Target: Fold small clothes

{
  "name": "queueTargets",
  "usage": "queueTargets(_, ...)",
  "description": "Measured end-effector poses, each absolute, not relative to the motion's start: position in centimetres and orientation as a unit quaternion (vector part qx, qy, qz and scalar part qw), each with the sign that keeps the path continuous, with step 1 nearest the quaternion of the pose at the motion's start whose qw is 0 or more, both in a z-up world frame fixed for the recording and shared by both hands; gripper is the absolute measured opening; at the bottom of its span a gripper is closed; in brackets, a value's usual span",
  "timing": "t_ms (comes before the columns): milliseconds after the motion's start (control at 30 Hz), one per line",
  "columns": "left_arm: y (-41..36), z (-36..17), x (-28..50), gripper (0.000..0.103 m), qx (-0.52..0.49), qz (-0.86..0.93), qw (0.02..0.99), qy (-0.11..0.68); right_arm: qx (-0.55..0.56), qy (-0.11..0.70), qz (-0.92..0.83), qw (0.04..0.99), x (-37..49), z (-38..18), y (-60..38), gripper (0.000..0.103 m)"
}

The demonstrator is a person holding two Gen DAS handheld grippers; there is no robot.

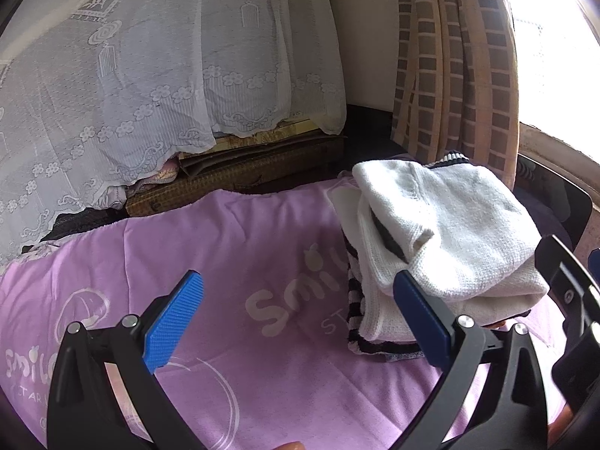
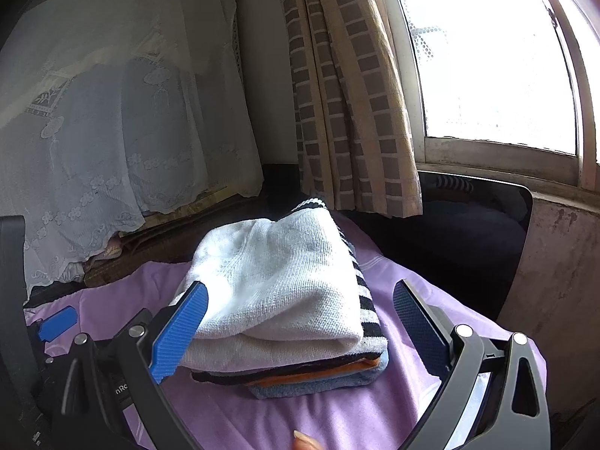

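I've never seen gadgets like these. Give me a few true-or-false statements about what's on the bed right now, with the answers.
1. The white knit garment lies on top of the pile. True.
2. The left gripper is clamped on the pile. False: its jaws are open, holding nothing.
3. The pile sits on a purple sheet. True.
4. The right gripper is shut. False: it is open, one finger either side of the pile.
5. The checked curtain covers the whole window. False: it hangs beside it.

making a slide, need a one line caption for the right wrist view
Open right hand-held gripper facing a folded white knit top stacked on striped, orange and blue clothes on a purple sheet.
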State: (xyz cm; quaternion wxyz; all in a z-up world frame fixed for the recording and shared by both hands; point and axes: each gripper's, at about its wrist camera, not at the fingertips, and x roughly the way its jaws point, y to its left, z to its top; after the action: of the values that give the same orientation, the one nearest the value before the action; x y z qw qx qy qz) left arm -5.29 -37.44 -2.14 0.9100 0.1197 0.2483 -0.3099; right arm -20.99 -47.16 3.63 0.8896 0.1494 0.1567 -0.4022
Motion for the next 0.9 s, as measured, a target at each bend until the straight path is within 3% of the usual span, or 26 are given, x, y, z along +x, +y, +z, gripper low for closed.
queueTargets(900,-37.42,-2.70,-4.94,0.099,0.116,-0.324,0.900,0.268,0.148,0.164,-0.397,0.891,-20.72,3.30,-46.99,0.099)
